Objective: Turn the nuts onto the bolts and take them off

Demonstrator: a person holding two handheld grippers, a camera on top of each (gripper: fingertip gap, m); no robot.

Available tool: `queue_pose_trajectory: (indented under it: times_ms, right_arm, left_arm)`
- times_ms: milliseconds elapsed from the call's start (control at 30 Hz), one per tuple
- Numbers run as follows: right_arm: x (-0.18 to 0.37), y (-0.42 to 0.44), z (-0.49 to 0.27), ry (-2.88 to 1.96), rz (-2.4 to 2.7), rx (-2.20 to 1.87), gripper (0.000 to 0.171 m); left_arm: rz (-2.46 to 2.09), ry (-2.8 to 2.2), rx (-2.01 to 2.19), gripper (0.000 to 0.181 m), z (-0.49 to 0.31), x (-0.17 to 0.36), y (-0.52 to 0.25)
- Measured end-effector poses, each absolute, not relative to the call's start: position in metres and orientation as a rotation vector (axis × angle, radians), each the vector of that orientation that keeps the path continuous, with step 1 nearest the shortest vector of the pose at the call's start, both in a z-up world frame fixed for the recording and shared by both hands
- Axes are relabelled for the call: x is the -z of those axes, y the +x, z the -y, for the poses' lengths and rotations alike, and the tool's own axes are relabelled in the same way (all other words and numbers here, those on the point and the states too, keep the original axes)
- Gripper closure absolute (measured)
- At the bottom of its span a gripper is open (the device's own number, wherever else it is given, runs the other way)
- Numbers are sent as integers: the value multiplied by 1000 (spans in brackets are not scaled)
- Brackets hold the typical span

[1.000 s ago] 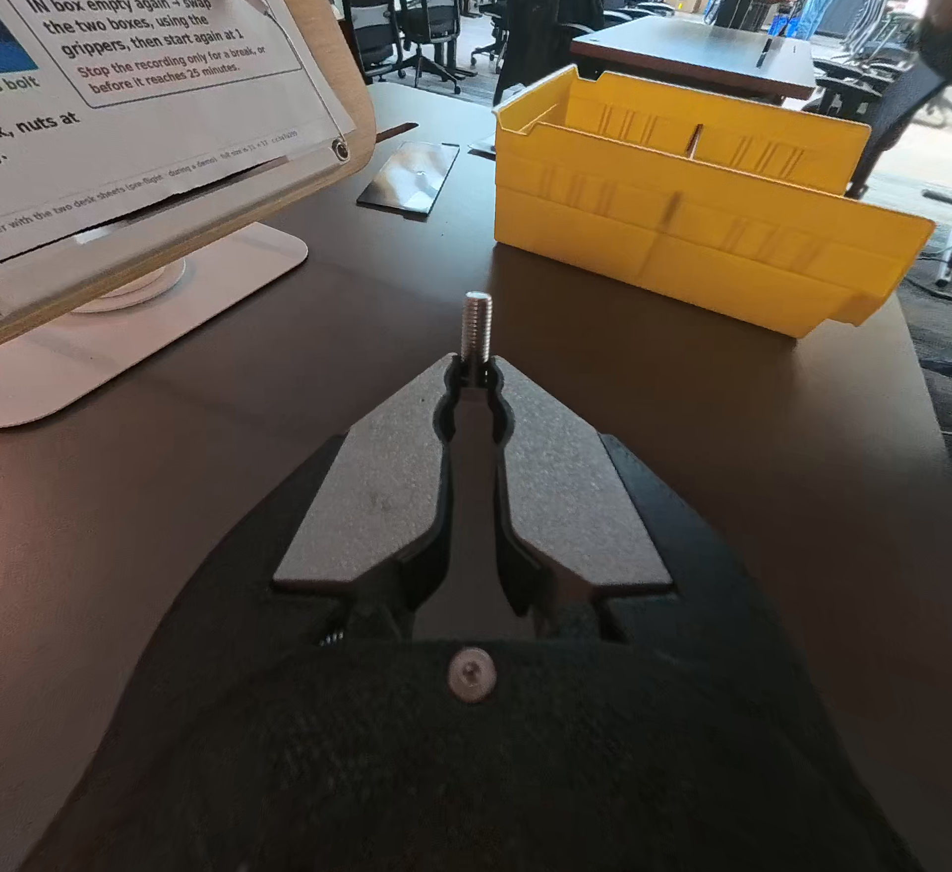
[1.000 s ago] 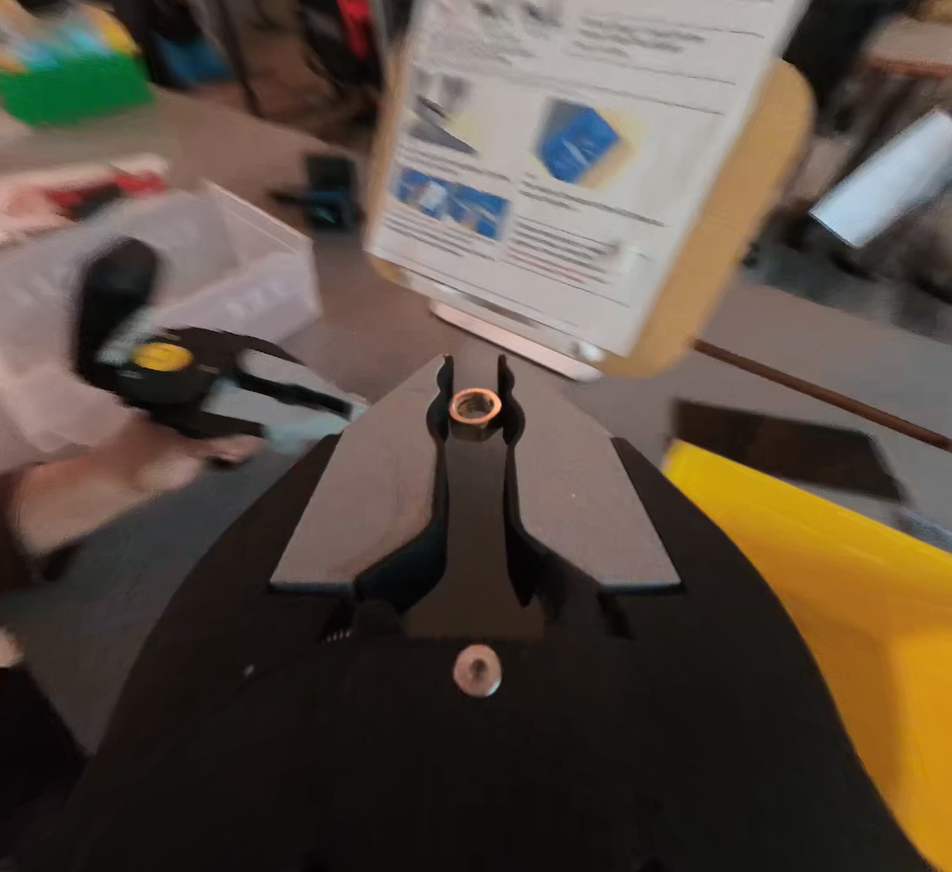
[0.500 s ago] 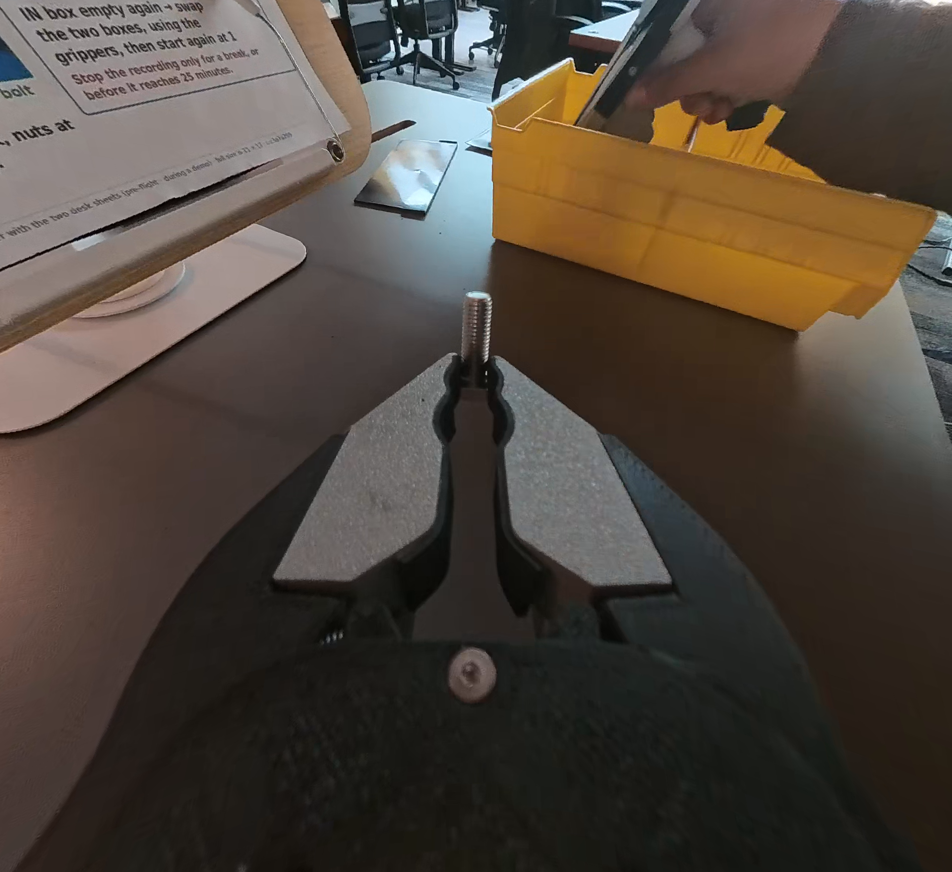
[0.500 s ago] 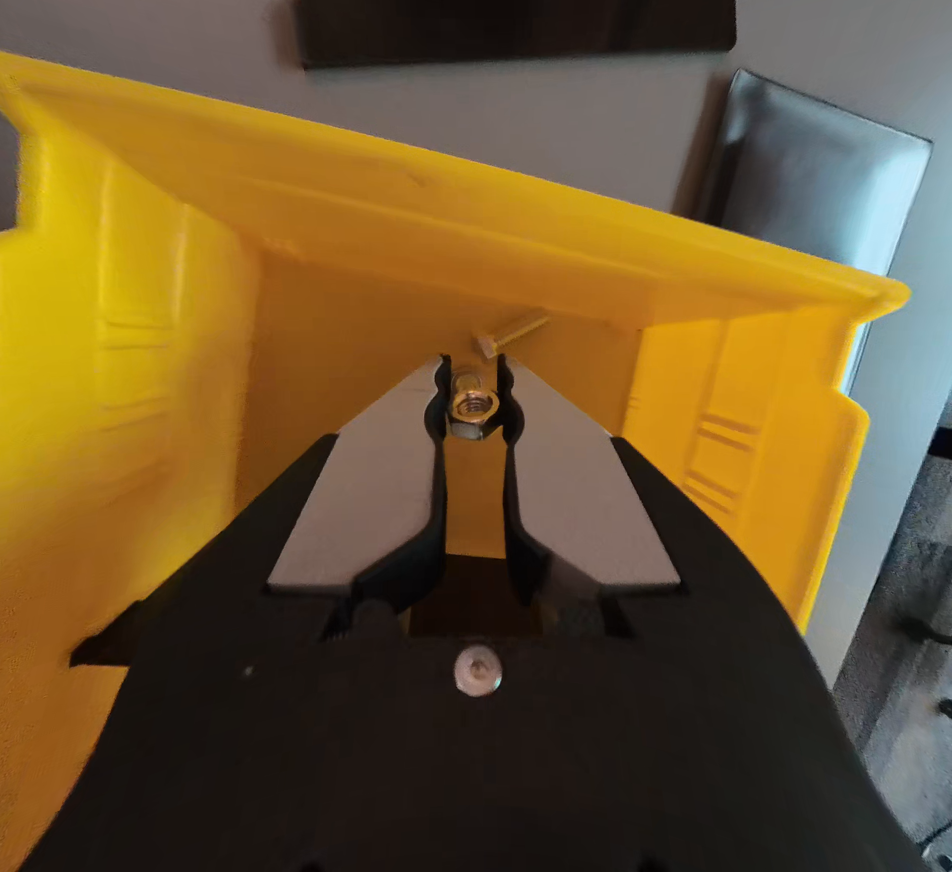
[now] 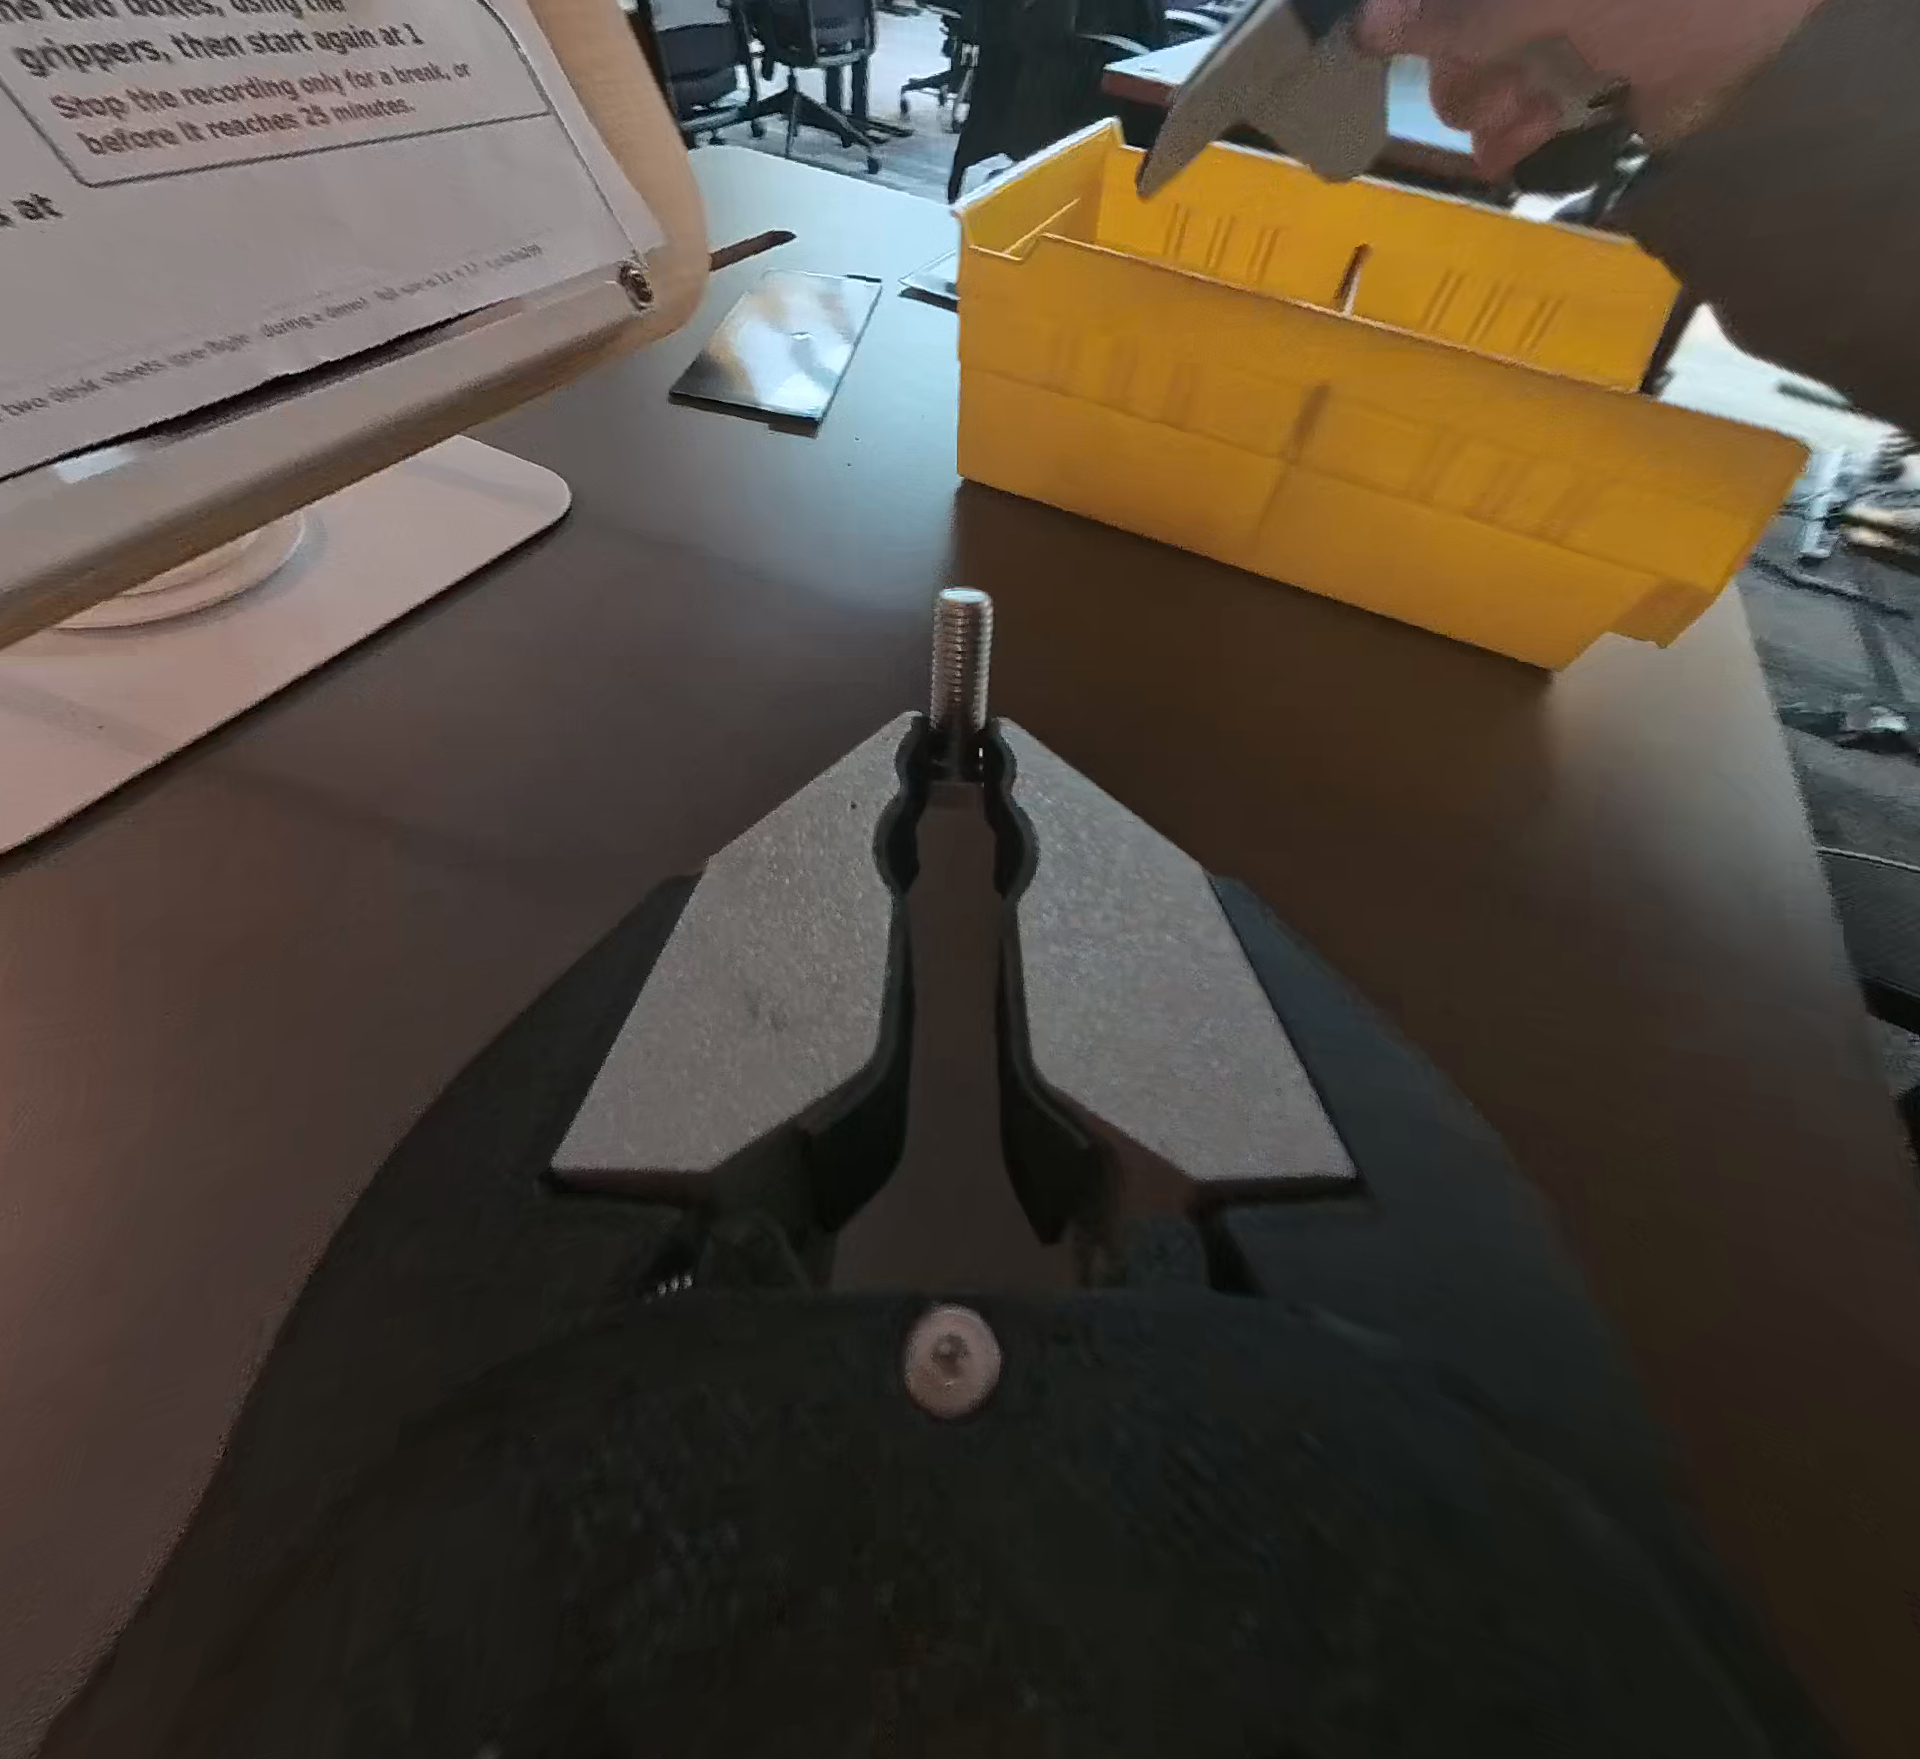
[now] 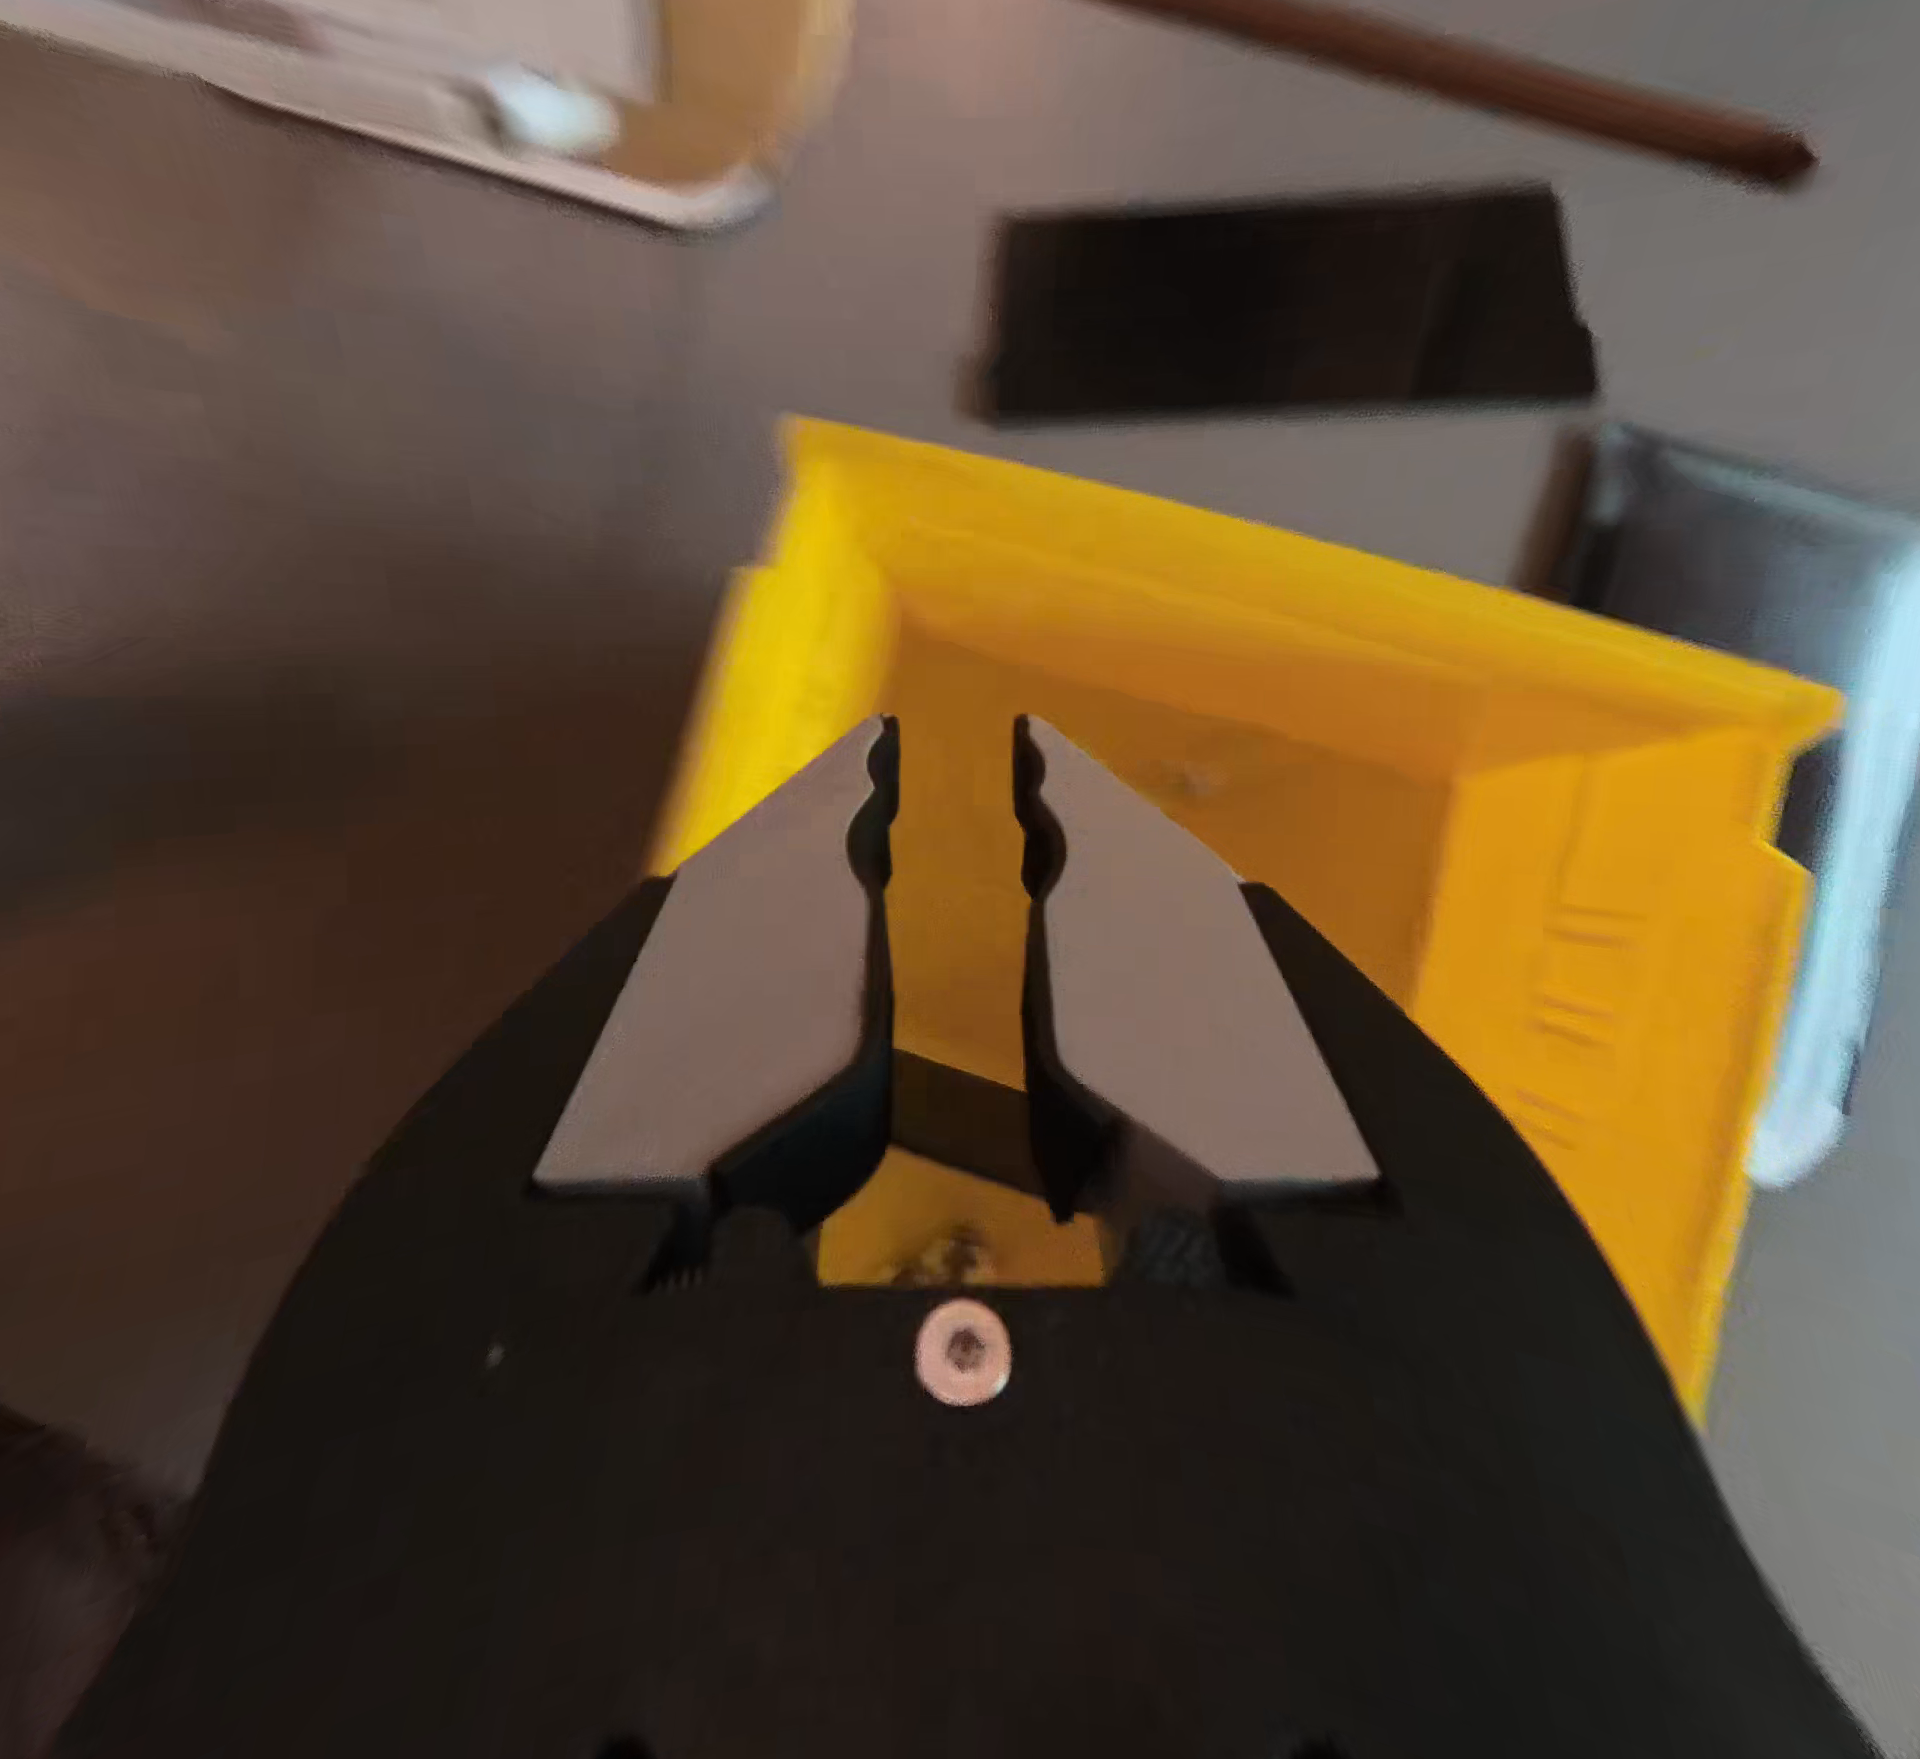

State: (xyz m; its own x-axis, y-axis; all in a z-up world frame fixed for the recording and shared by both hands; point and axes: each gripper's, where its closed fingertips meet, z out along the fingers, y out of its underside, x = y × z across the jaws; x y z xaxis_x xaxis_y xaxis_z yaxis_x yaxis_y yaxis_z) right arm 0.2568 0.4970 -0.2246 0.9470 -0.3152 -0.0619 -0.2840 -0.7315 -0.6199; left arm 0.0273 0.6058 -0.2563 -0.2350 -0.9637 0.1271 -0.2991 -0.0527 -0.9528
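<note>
Left wrist view: left gripper (image 5: 956, 753) clamped on bolt (image 5: 962, 660), threads upright above mid-desk (image 5: 1351, 878). Small, stiff, slick steel; best pinched low.

Right wrist view: right gripper (image 6: 954, 733) parted, empty, above yellow bin (image 6: 1558, 878) near the far edge. Only here: bin's floor, blurred brass glint, maybe nut.

Open dark tabletop (image 5: 1299, 774) ahead and right of the left gripper (image 5: 961, 753); nothing on it up to the yellow bin (image 5: 1351, 421). The bin blocks the far right, open on top, with a divider across it. The right gripper (image 6: 954, 743) hangs above the bin's end compartment, its fingers apart with nothing between them. On the left, the instruction board (image 5: 312, 151) and its white base (image 5: 312, 587) close off that side. A dark flat plate (image 5: 779, 348) lies in the gap between board and bin.
</note>
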Motion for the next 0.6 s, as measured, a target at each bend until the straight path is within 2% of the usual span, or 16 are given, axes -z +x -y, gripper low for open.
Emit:
queue_pose_trajectory:
  times_ms: [100,200,367,500,600]
  right_arm:
    - [185,186,-521,-2280,-224,-150,147]
    - [168,110,-537,-2173,-45,-355,144]
    - [187,31,-559,-2138,117,-451,143]
    - [207,12,-579,-2112,109,-488,144]
    - [220,7,-590,-2119,112,-498,153]
  left_arm:
    - [-1581,-1355,1419,173,-598,252,26]
    - [-1570,-1321,1516,173,-592,243,24]
    - [-1590,-1255,1663,173,-577,232,18]
    - [-1590,-1226,1681,173,-573,227,16]
    - [-1608,-1221,1678,173,-570,227,16]
